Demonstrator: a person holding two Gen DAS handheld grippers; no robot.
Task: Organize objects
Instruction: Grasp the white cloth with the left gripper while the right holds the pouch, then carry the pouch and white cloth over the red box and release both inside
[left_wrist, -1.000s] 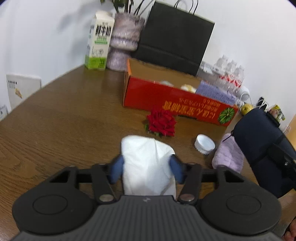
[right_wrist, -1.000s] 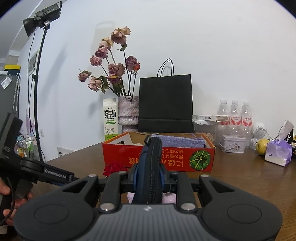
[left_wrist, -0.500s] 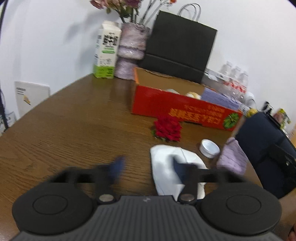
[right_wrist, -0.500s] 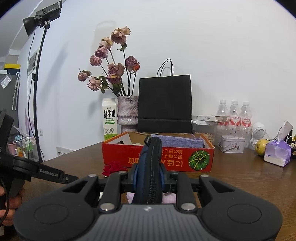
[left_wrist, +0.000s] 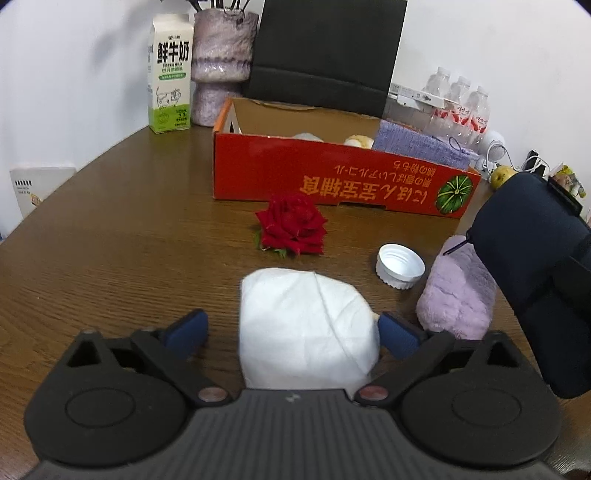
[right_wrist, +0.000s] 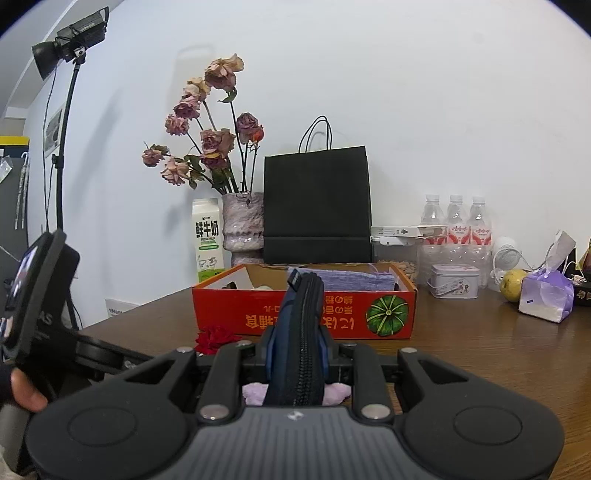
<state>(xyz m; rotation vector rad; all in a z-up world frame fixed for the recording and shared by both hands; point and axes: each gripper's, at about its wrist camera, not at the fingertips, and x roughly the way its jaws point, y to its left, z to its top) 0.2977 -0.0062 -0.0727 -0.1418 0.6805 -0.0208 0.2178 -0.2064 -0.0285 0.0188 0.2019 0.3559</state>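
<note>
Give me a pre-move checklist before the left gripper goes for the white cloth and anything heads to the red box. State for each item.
1. Left gripper open wide enough for the white cloth: ok, the jaws stand apart on either side of it.
2. Cloth lying free on the table: ok, nothing rests on it.
3. Right gripper secure on the dark zip pouch: ok, pads clamp it.
4. Room in the red box: cannot tell, the front wall hides most of the inside.
5. Way to the box free: not ok, the red rose lies between cloth and box.
6. White cap clear of the cloth: ok, apart.
</note>
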